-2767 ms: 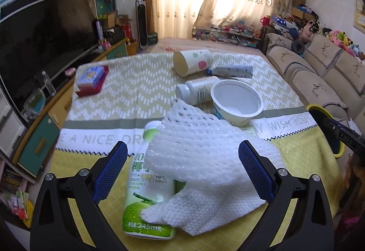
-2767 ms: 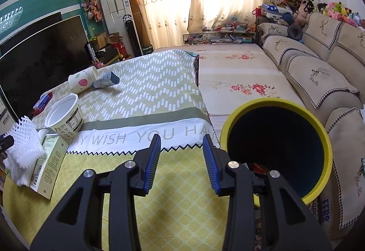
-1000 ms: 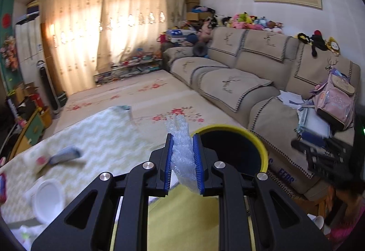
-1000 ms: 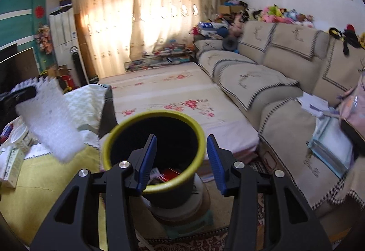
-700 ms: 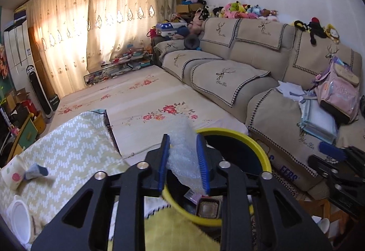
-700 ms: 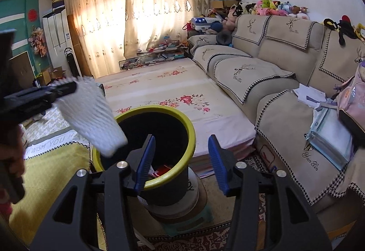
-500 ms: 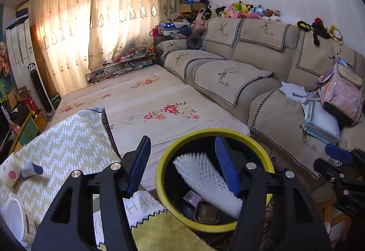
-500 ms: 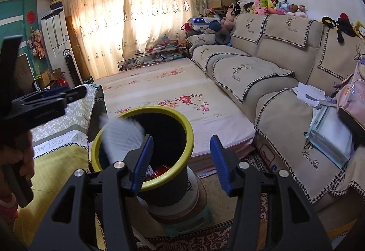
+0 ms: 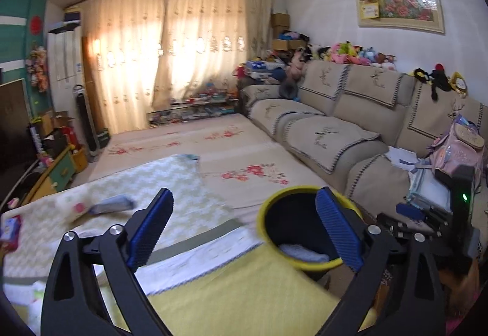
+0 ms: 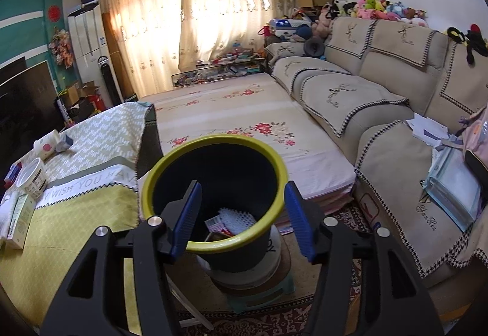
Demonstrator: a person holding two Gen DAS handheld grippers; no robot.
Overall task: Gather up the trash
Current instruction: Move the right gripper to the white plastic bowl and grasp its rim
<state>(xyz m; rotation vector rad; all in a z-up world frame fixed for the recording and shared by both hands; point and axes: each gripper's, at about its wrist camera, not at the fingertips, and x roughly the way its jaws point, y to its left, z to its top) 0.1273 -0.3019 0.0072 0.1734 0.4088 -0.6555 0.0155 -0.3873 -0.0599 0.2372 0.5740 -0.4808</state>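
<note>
White foam net (image 10: 236,218) lies inside the yellow-rimmed black bin (image 10: 170,165) beside the table; left gripper (image 9: 244,227), jaws just opened wide and holding nothing, hangs over the tablecloth (image 9: 244,302); right gripper (image 10: 244,218), jaws just widened and holding nothing, frames the bin's near rim.

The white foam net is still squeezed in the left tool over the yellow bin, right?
No. The left tool is open and empty, its jaws having just been opening. The white foam net lies inside the yellow bin, as the right wrist view shows.
</note>
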